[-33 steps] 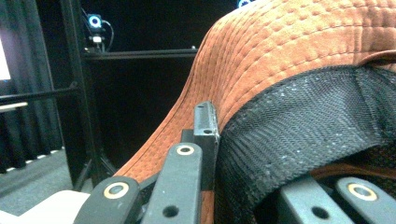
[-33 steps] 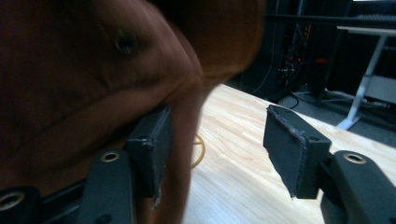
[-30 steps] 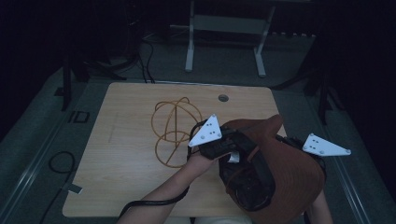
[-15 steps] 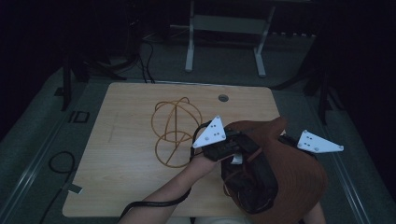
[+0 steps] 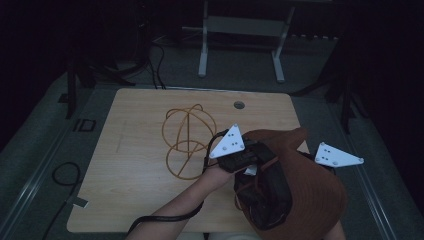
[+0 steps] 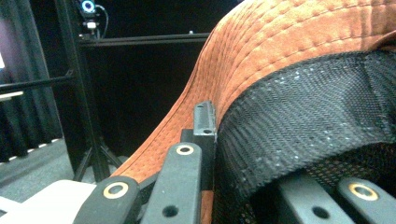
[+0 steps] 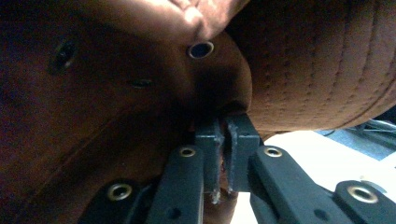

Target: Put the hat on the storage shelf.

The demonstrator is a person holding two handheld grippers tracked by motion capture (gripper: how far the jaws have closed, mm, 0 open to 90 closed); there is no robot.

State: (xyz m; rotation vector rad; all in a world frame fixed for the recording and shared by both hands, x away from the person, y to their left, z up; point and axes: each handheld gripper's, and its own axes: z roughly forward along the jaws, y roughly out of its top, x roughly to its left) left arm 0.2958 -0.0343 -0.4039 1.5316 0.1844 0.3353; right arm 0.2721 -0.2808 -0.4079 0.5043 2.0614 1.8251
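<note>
Right hand-held gripper (image 7: 223, 140) pinches hat (image 7: 303, 70); eyelet (image 7: 200, 49) close-up.

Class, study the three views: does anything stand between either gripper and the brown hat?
Nothing visible does. The left gripper is shut on the brown hat at its brim, and the right gripper has just closed on the hat's fabric.
</note>
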